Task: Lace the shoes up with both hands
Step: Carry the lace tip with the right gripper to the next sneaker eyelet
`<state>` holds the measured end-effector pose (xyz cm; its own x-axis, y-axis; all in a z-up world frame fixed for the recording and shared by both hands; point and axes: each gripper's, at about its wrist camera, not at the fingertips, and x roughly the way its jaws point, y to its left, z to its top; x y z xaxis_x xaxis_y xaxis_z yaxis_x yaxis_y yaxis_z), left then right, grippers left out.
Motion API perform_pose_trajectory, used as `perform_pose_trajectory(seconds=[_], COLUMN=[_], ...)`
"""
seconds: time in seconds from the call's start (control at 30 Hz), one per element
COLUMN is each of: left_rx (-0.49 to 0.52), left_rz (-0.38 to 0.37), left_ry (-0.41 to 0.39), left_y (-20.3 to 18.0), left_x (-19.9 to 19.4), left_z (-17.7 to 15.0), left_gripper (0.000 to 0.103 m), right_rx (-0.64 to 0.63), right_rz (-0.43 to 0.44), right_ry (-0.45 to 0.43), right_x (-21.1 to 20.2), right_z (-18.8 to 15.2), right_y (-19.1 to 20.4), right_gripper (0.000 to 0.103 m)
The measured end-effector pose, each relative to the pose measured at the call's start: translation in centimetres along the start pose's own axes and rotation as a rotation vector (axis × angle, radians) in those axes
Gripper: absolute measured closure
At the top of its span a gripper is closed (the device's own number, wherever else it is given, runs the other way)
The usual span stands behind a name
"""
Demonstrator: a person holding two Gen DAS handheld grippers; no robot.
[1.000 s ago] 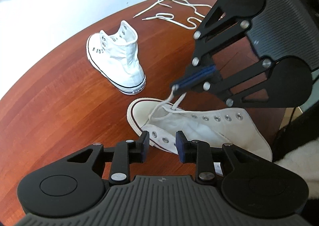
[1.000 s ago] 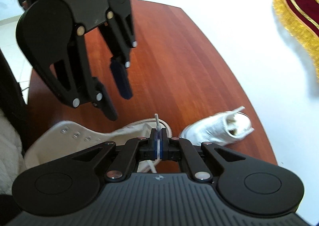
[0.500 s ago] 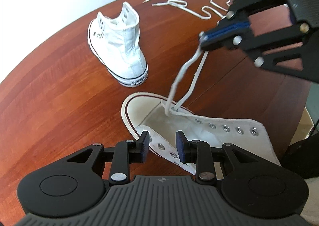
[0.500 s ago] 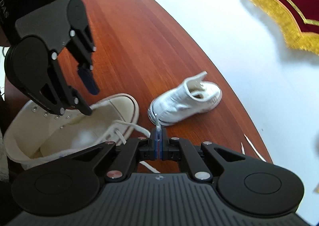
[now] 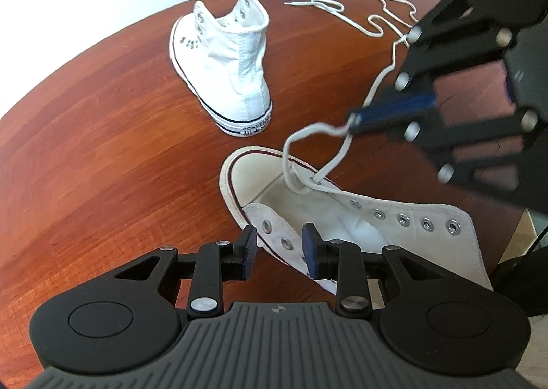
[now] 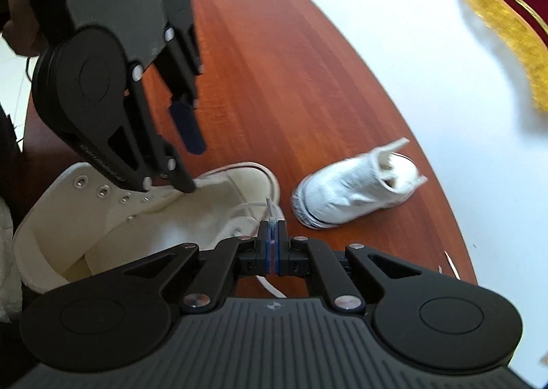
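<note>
A white high-top shoe (image 5: 404, 234) lies on its side on the wooden table, toe towards the table's middle; it also shows in the right wrist view (image 6: 102, 217). A white lace (image 5: 308, 149) runs through its front eyelets. My right gripper (image 6: 272, 228) is shut on the lace, its tip sticking out between the pads; in the left wrist view this gripper (image 5: 356, 123) hovers above the toe with the lace slack. My left gripper (image 5: 277, 246) is open and empty, just over the near eyelet row; in the right wrist view it (image 6: 191, 166) hangs over the shoe.
A second white high-top (image 5: 226, 70) stands upright further back on the table; it also shows in the right wrist view (image 6: 359, 190). The lace's loose length (image 5: 359, 8) lies at the far table edge. A red banner with gold fringe (image 6: 507, 5) lies beyond the table.
My right gripper has come back down towards the shoe with the lace, which now hangs slack in a loop instead of taut. My left gripper stays open over the eyelets.
</note>
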<state>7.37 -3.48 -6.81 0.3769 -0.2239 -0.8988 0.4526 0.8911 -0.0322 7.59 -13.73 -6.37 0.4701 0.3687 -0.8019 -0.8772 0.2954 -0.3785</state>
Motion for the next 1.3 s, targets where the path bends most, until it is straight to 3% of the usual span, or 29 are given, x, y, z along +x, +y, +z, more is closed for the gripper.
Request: perform_pose_trajectory(seconds=[0.2, 0.47, 0.77, 1.3], left_rx=[-0.020, -0.056, 0.004, -0.087], left_rz=[-0.004, -0.119, -0.057, -0.053], left_ry=[0.004, -0.021, 0.010, -0.003], left_y=[0.4, 0.1, -0.8, 0.3], left_x=[-0.1, -0.7, -0.3, -0.6], left_z=[-0.4, -0.3, -0.4, -1.3], left_gripper=[0.071, 0.071, 0.066, 0.064], right_rx=[-0.025, -0.048, -0.064, -0.107], right_rz=[0.049, 0.105, 0.158, 0.198], right_ry=[0.000, 0.010, 0.033, 0.110], right_x=[1.7, 3.4, 4.8, 7.2], right_z=[0.9, 1.7, 2.1, 2.2], right_y=[0.8, 1.4, 1.8, 2.8], right_gripper=[0.102, 0.102, 0.101, 0.101])
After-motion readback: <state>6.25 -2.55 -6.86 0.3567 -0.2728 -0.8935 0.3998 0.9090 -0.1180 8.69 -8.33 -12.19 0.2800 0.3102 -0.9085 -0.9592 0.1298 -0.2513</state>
